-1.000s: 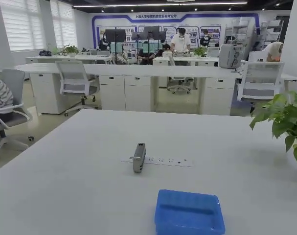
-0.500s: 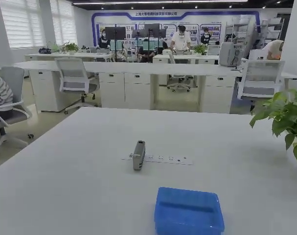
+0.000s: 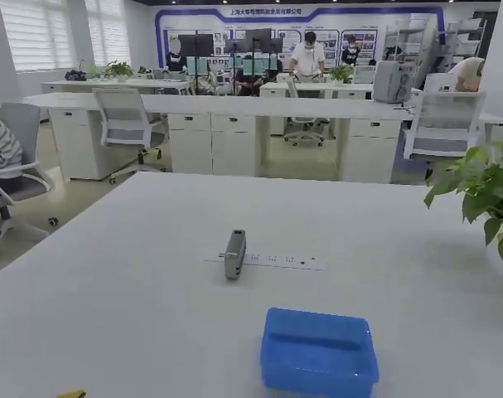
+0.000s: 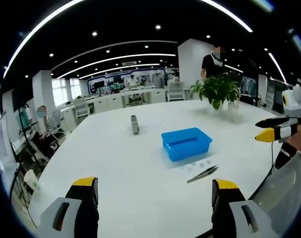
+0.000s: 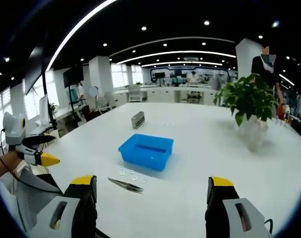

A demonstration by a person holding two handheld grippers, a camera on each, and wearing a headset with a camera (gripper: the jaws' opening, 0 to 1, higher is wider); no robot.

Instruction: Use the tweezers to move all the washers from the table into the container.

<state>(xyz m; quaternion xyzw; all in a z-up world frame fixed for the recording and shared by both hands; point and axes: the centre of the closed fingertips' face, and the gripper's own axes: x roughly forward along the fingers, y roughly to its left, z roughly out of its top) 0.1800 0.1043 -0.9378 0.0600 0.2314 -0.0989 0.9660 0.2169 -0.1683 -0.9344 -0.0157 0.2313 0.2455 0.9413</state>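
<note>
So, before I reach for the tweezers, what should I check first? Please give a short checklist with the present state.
1. Left tool open and empty: ok, jaws wide apart.
2. Right tool open and empty: ok, jaws wide apart.
3. Tweezers free to grasp: ok, they lie flat on the table with nothing on them.
4. Washers clear of the tweezers: cannot tell, they lie very close, between the tweezers and the container.
5. Container top open: ok.
6. Tweezers already held: not ok, neither tool has them.
</note>
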